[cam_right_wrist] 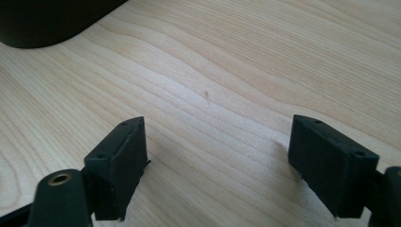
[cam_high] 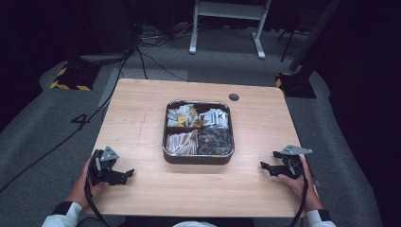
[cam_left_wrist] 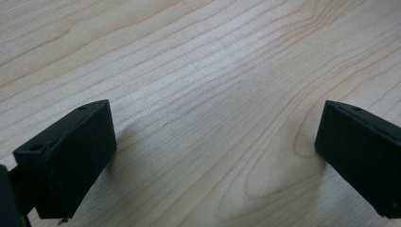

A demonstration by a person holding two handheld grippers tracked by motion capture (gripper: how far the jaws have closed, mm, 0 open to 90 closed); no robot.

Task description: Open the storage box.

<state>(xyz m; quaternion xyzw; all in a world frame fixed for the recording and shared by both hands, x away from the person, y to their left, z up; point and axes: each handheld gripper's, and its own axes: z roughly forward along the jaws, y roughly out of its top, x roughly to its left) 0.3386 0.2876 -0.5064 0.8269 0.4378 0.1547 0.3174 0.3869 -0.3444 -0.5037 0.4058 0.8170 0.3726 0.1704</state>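
The counter carries a four-compartment tray at its centre, filled with sachets. The left tongs and right tongs rest wide open, empty, well apart from the tray. Risk: packed sachets may lift in clumps if gripped too deep.

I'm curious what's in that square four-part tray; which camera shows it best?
The high view: the dark square four-compartment tray sits whole at mid-table, packets visible in its sections. The right gripper view catches just a dark corner of it. The left gripper view looks at bare wooden table.
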